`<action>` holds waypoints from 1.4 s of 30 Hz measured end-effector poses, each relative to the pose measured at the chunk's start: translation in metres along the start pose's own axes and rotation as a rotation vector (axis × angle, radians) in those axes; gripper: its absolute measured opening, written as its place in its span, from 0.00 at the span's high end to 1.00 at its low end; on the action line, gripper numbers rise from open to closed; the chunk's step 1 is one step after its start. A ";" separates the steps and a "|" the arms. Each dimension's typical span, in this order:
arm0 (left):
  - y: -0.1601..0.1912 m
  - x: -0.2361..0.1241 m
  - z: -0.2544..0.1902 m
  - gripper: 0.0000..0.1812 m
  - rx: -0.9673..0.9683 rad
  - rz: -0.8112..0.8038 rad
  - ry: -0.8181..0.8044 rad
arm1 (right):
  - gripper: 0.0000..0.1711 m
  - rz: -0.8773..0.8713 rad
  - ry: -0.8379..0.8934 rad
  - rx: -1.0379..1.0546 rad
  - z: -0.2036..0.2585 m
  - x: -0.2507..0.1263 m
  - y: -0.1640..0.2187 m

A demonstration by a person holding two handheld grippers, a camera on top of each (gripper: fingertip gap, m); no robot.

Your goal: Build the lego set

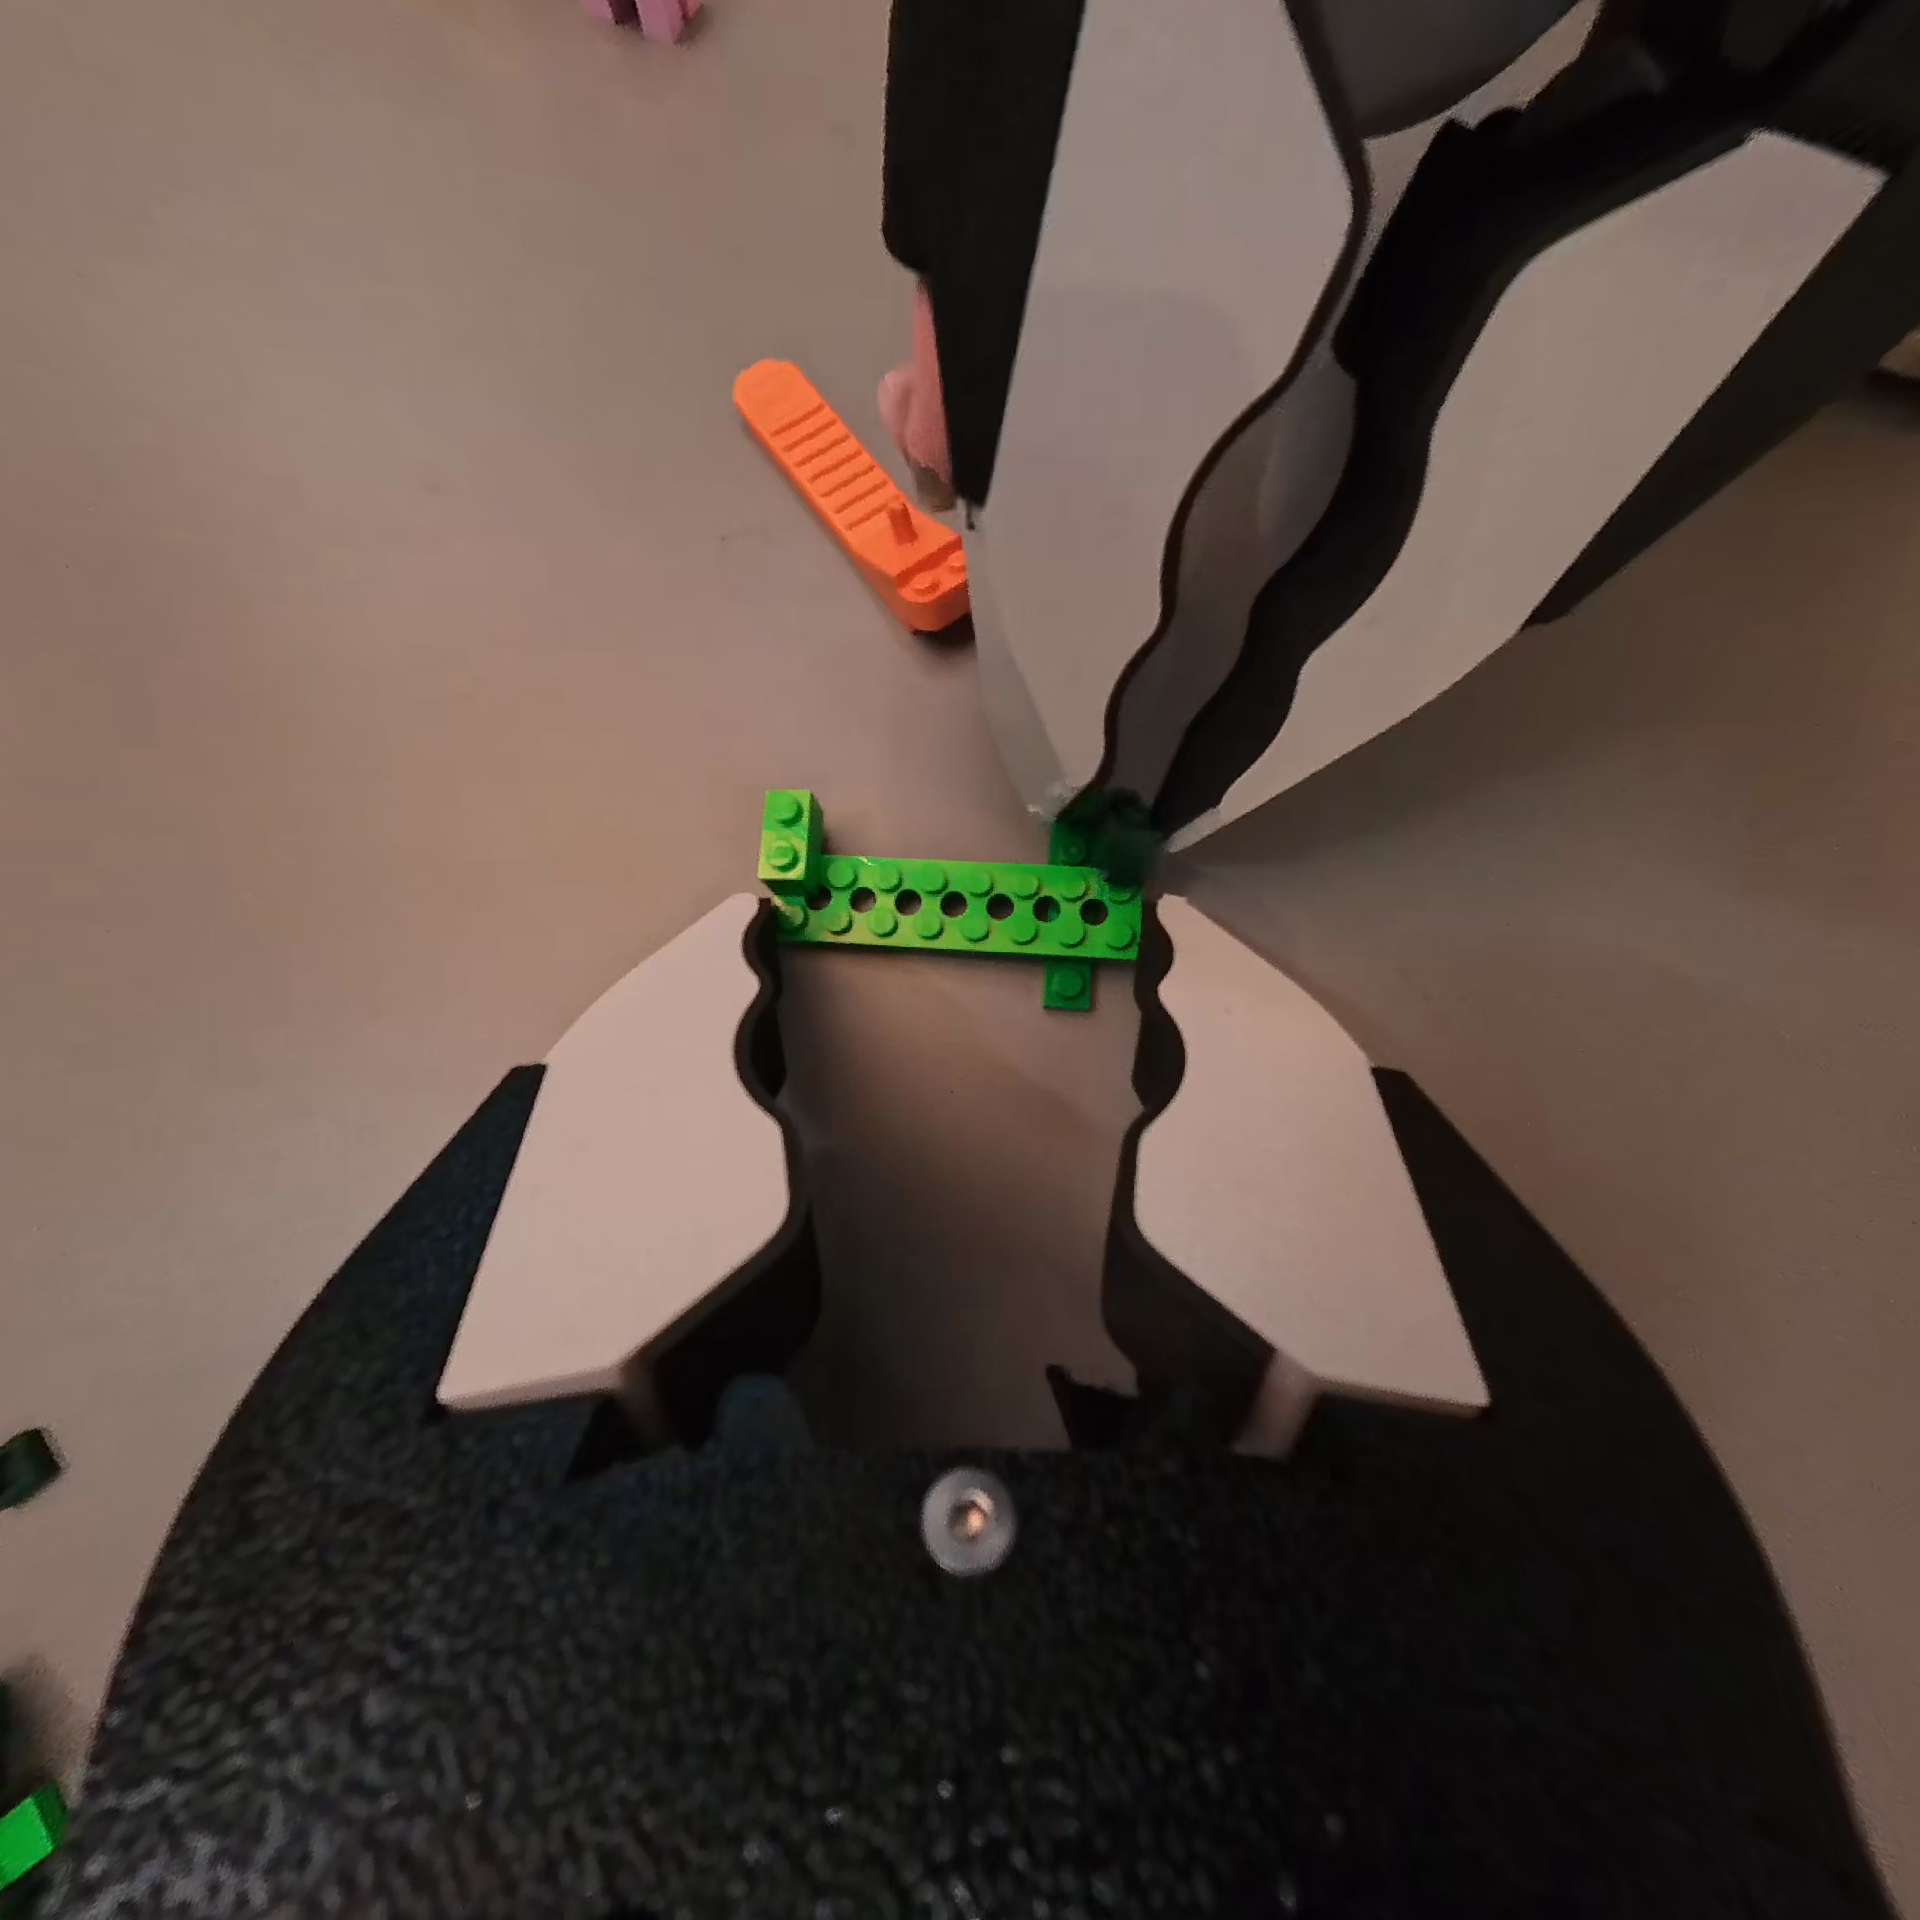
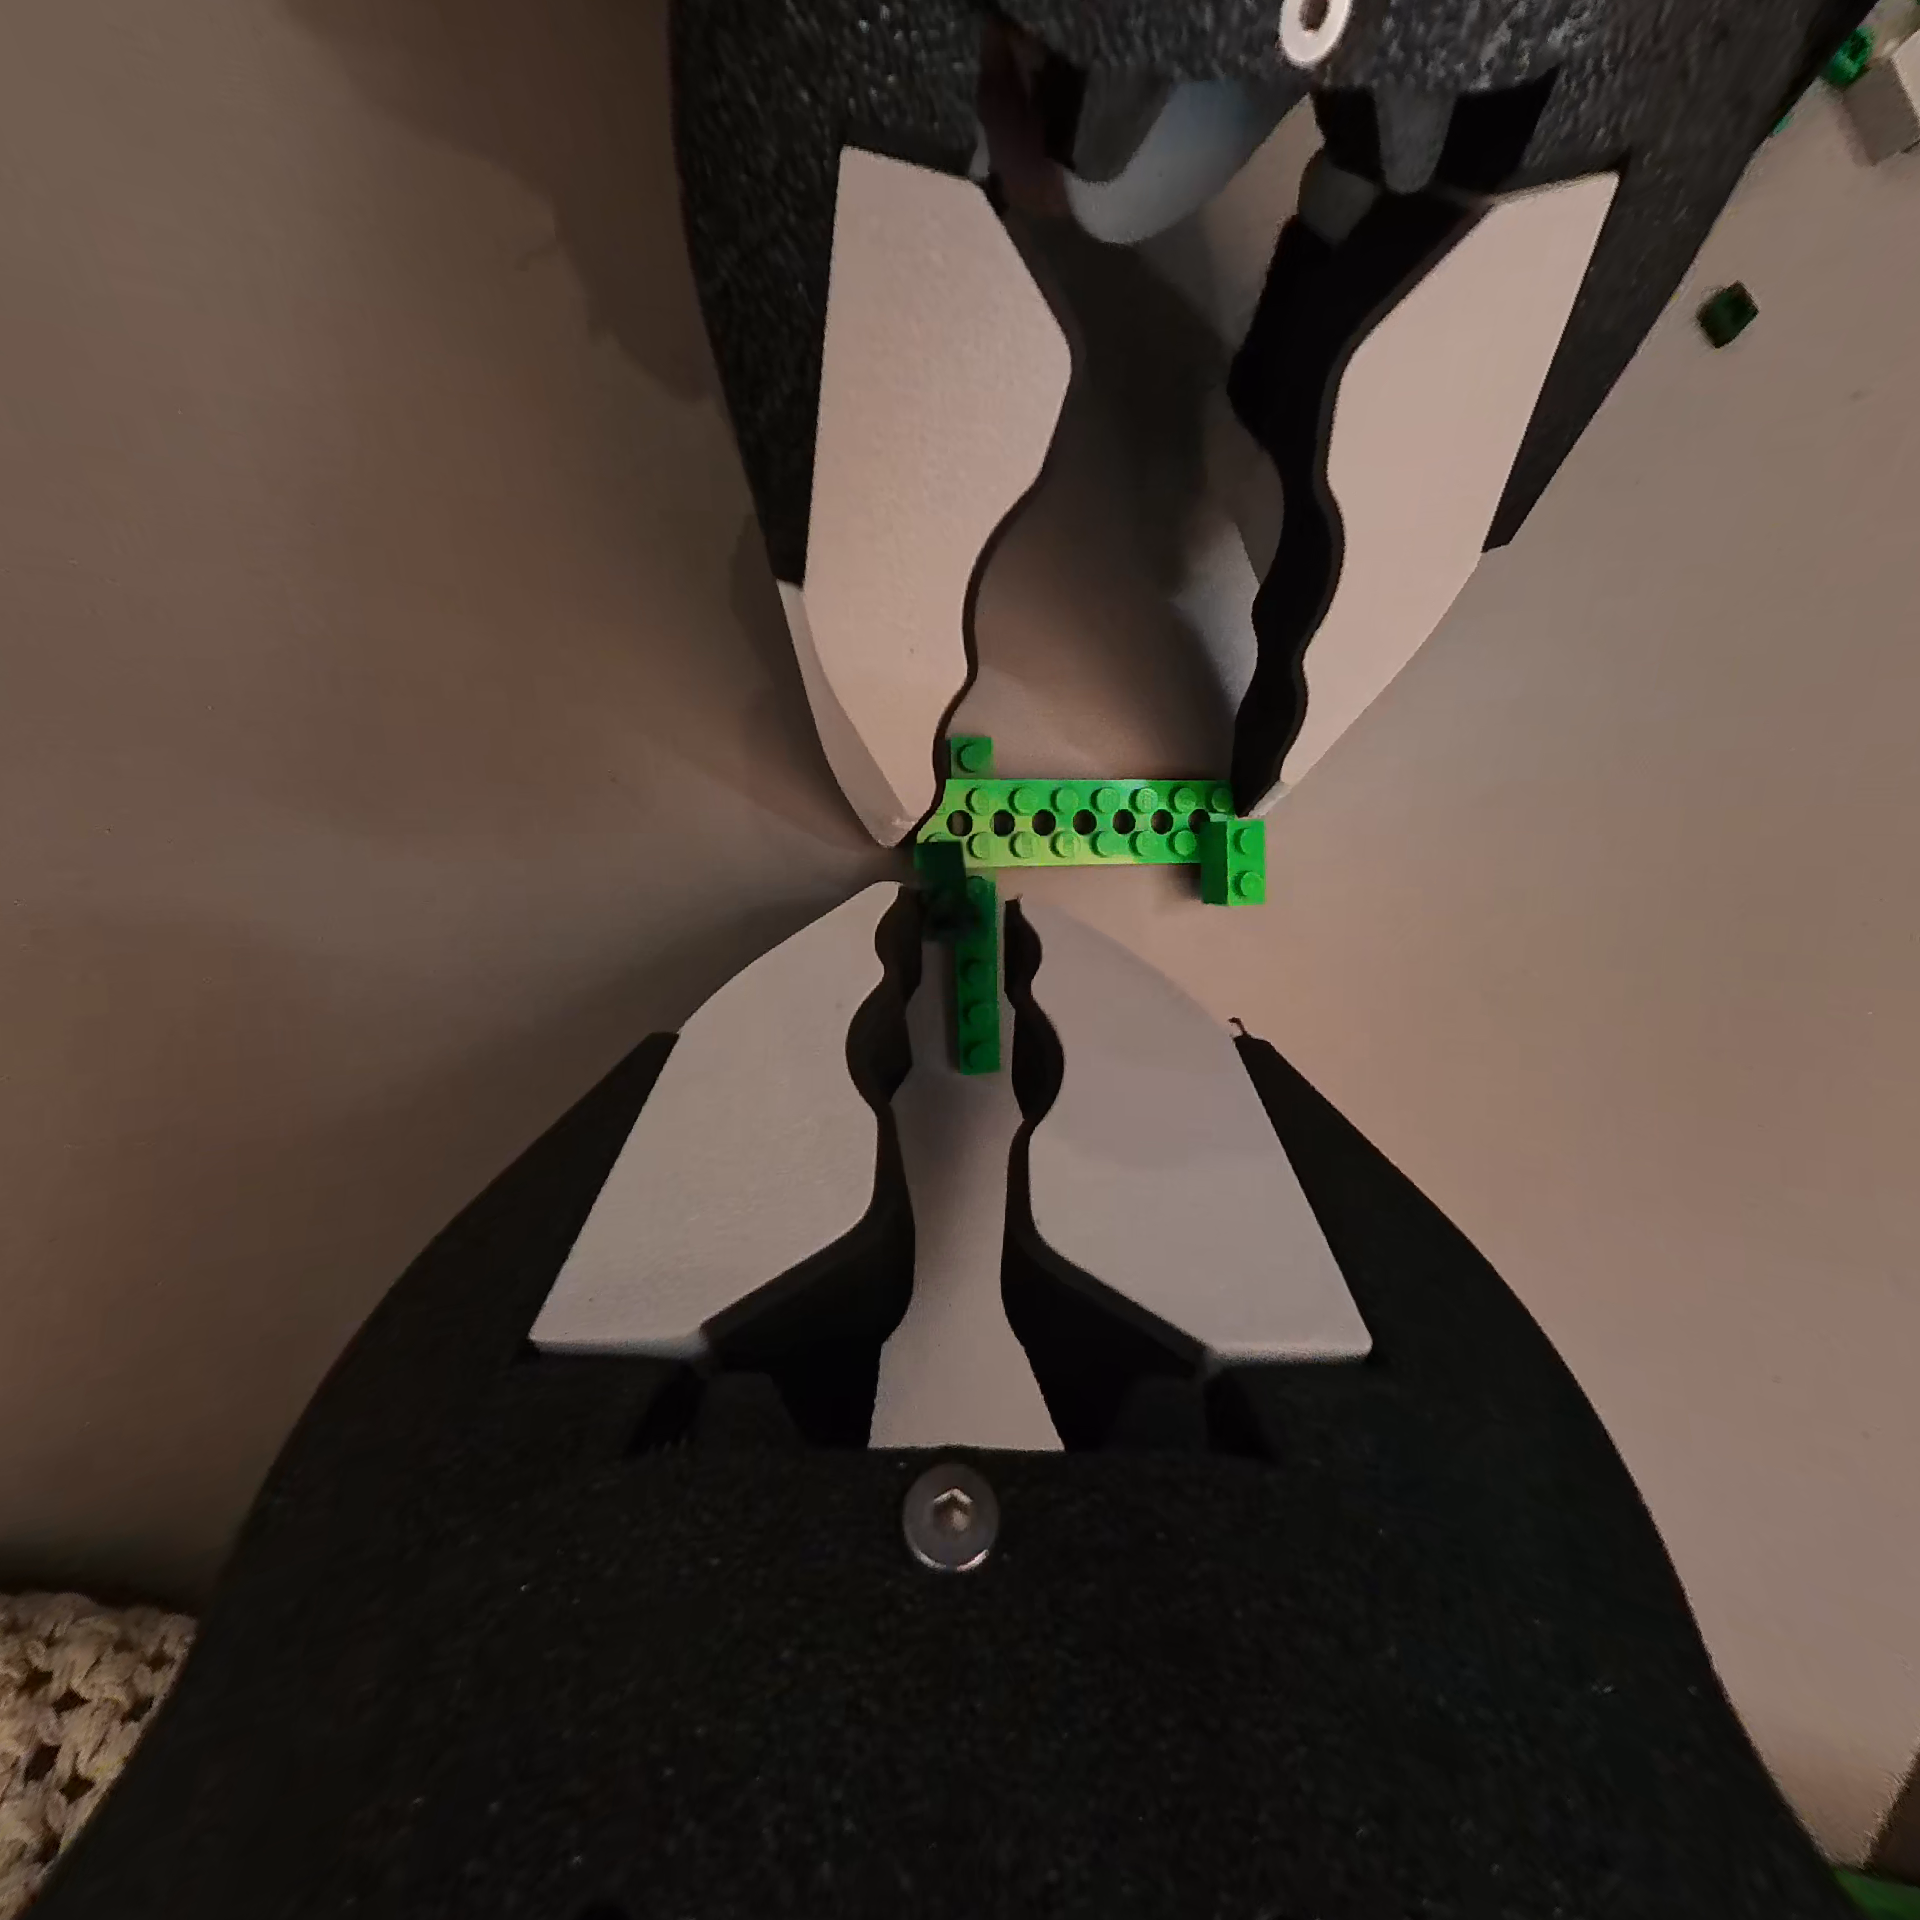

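A long bright green plate with holes (image 1: 956, 909) lies on the beige table. My left gripper (image 1: 956, 916) is shut on it, one fingertip at each end. A small green brick (image 1: 792, 842) sits on its left end. A narrow green plate (image 1: 1070, 987) crosses its right end. My right gripper (image 1: 1110, 823) comes down from the upper right, shut on a small dark green piece (image 1: 1117, 821) there. In the right wrist view my right gripper (image 2: 958, 899) flanks the narrow plate (image 2: 977, 997) and dark green piece (image 2: 940, 883); the left gripper (image 2: 1081, 810) holds the long plate (image 2: 1081, 826).
An orange brick separator (image 1: 852, 499) lies behind the build, beside a person's finger (image 1: 914, 416). Pink pieces (image 1: 644, 16) are at the far edge. Loose green pieces (image 1: 26, 1839) lie near left. A dark green piece (image 2: 1727, 312) and a crocheted cloth (image 2: 73, 1704) show in the right wrist view. Less than 4 cm separates the two grippers' tips.
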State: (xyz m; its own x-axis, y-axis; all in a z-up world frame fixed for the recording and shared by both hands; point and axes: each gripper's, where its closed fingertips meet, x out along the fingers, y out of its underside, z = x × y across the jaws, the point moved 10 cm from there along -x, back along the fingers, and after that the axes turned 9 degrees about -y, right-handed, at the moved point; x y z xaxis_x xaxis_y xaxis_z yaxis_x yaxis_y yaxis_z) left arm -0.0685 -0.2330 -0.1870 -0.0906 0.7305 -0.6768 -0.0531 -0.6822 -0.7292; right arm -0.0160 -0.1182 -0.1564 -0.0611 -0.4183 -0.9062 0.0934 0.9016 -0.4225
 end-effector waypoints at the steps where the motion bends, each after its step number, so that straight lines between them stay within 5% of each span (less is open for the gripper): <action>1: 0.000 0.000 0.000 0.64 0.000 0.000 0.000 | 0.92 -0.014 -0.001 0.001 0.000 -0.001 0.001; 13: 0.001 0.000 0.000 0.64 0.000 -0.007 0.002 | 0.90 -0.279 0.130 -0.152 0.015 -0.004 0.032; 27: 0.003 0.000 0.000 0.63 0.001 -0.027 0.007 | 0.91 -0.251 0.031 -0.106 0.022 0.005 0.037; 30: 0.005 -0.003 -0.004 0.55 0.027 -0.029 0.051 | 0.92 -0.256 -0.030 -0.046 0.019 0.006 0.037; 32: 0.006 -0.010 -0.009 0.54 0.141 -0.077 0.064 | 0.92 -0.278 -0.044 0.003 0.016 0.004 0.039; 36: 0.001 -0.030 -0.030 0.67 0.498 -0.291 -0.032 | 0.93 -0.418 -0.150 0.130 0.009 -0.001 0.042; 42: -0.001 -0.032 -0.053 0.76 0.755 -0.403 -0.166 | 0.93 -0.544 -0.241 0.181 0.008 -0.009 0.040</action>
State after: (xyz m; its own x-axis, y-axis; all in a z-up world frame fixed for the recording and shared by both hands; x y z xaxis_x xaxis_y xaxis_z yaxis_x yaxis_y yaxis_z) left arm -0.0131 -0.2544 -0.1695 -0.0632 0.9470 -0.3151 -0.7523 -0.2527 -0.6084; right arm -0.0039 -0.0787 -0.1650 0.0767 -0.8447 -0.5297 0.2805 0.5281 -0.8015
